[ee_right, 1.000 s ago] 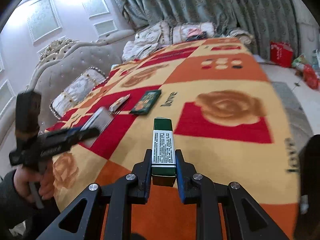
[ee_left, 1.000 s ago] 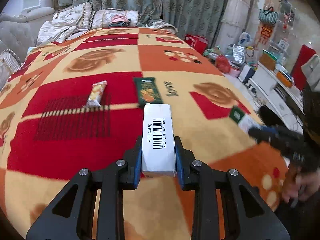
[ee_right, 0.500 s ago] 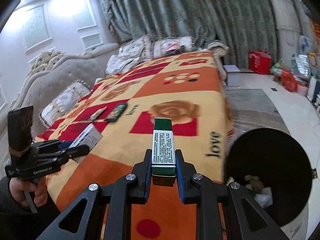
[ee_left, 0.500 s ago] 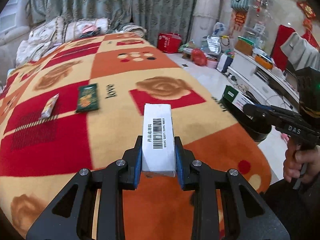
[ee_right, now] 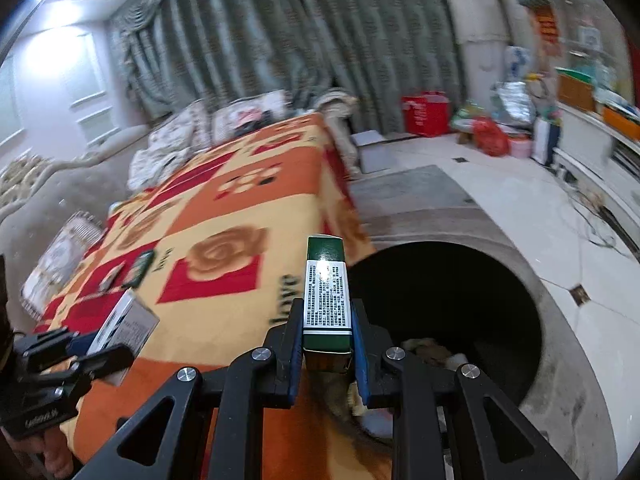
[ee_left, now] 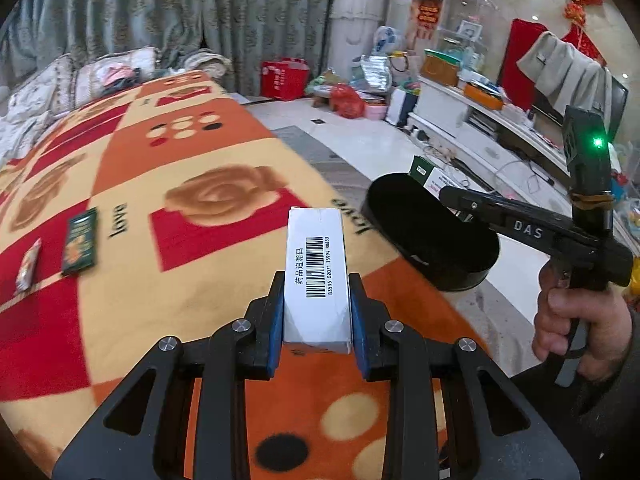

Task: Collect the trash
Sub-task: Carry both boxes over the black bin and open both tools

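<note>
My left gripper (ee_left: 316, 312) is shut on a white barcode box (ee_left: 316, 276) above the orange corner of the patterned blanket (ee_left: 132, 308). My right gripper (ee_right: 325, 344) is shut on a green and white box (ee_right: 326, 296) just beside the rim of the black bin (ee_right: 452, 300), which holds some crumpled trash. In the left wrist view the right gripper (ee_left: 448, 196) carries the green box (ee_left: 425, 171) over the black bin (ee_left: 428, 232). A green packet (ee_left: 80, 246) and a small snack wrapper (ee_left: 28, 266) lie on the blanket at the left.
The bin stands on a grey mat on the white tile floor beside the bed. A person's hand (ee_left: 576, 324) grips the right tool's handle. A red bag (ee_left: 285, 78), plastic bags and a white TV cabinet (ee_left: 484, 140) line the far side. Pillows (ee_right: 240, 116) lie at the bed's head.
Both grippers have swung right from over the bed's middle toward its edge, still holding their boxes. The black bin has come into view, and the right gripper now reaches it.
</note>
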Demonstrator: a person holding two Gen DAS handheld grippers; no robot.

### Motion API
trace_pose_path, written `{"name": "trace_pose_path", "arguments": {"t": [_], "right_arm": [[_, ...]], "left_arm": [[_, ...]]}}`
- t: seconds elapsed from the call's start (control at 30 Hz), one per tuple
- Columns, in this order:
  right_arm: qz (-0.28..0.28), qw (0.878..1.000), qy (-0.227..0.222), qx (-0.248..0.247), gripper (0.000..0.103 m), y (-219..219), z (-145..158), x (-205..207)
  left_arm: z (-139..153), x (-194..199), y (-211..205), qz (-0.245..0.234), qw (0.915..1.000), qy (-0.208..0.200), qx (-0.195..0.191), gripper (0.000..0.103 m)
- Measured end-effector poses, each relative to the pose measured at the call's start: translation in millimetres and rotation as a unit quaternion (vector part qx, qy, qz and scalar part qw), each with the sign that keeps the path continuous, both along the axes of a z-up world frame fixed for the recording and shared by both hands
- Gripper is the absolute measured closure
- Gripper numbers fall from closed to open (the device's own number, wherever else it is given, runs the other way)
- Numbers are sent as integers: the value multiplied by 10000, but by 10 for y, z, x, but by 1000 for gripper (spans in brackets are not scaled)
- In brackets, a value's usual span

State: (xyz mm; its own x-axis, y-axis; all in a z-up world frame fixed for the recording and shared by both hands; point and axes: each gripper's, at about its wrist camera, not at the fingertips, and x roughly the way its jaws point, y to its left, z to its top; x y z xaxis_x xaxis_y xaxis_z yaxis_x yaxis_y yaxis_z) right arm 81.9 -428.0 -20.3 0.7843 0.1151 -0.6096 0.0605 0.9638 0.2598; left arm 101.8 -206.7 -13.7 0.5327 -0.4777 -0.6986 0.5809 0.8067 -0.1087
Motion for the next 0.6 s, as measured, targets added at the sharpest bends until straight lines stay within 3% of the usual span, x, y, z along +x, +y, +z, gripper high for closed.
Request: {"name": "trace_pose_path", "arguments": {"t": [0.23, 0.4, 0.6], "right_arm": [[-917, 9955, 234, -57, 83, -364, -60, -44], [-1118, 9927, 450, -60, 83, -513, -126, -38], [-1259, 9904, 570, 61, 83, -647, -188, -57]], "left_arm": [[43, 171, -539, -466, 9989, 93, 1, 77], [-26, 327, -1048, -890, 9957, 244, 76, 77], [-163, 434, -1377, -940, 9951, 274, 155, 76]]}}
